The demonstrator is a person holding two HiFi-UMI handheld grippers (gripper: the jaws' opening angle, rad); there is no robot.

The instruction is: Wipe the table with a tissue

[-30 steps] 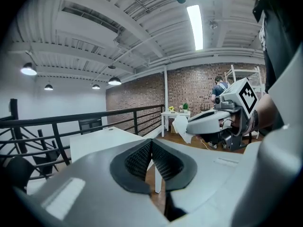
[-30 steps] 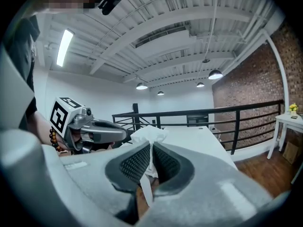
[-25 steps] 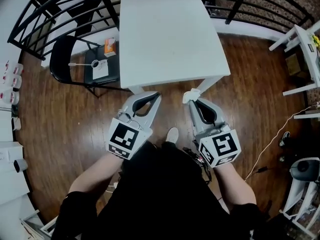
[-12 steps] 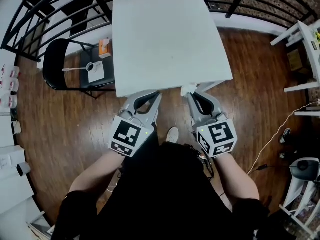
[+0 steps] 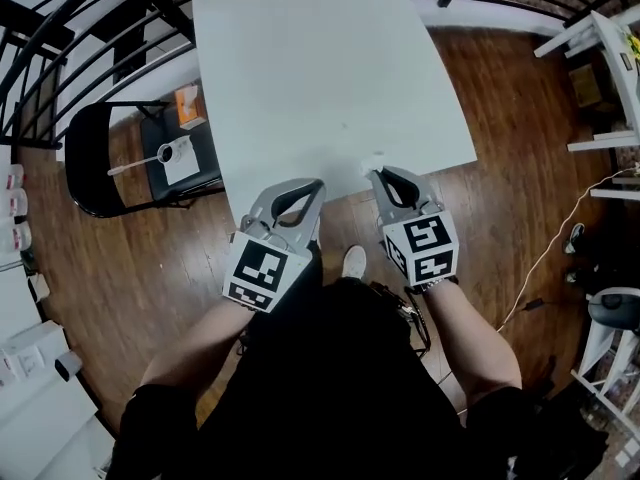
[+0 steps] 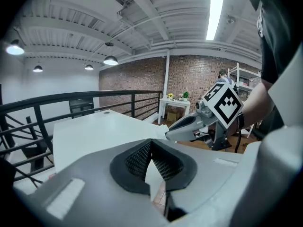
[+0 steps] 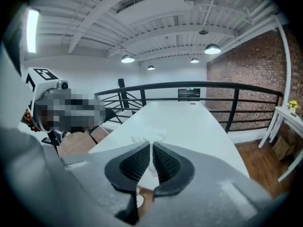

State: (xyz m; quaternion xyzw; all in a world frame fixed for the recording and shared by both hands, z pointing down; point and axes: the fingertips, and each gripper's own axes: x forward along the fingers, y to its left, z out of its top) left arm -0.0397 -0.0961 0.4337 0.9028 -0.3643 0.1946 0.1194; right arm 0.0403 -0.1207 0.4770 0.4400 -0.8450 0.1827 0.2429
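Observation:
The white table point(image 5: 330, 58) fills the upper middle of the head view. My right gripper point(image 5: 376, 173) reaches just over the table's near edge, shut on a small crumpled white tissue point(image 5: 372, 159) that sits at the tabletop near that edge. In the right gripper view the tissue point(image 7: 149, 139) pokes out beyond the closed jaws of the right gripper point(image 7: 151, 148), with the table point(image 7: 180, 117) stretching ahead. My left gripper point(image 5: 316, 185) is at the table's near edge, left of the right one. Its jaws meet at the tips of the left gripper point(image 6: 151, 144) with nothing in them.
A black chair point(image 5: 88, 158) stands left of the table, carrying an orange box point(image 5: 188, 106) and a paper with a spoon point(image 5: 176, 154). Black railing point(image 5: 60, 28) runs behind. White furniture point(image 5: 600, 38) stands at the right, a cable point(image 5: 545, 268) lies on the wood floor.
Both grippers have moved forward from below the table's near edge to over it. The tissue in the right gripper now reaches the tabletop.

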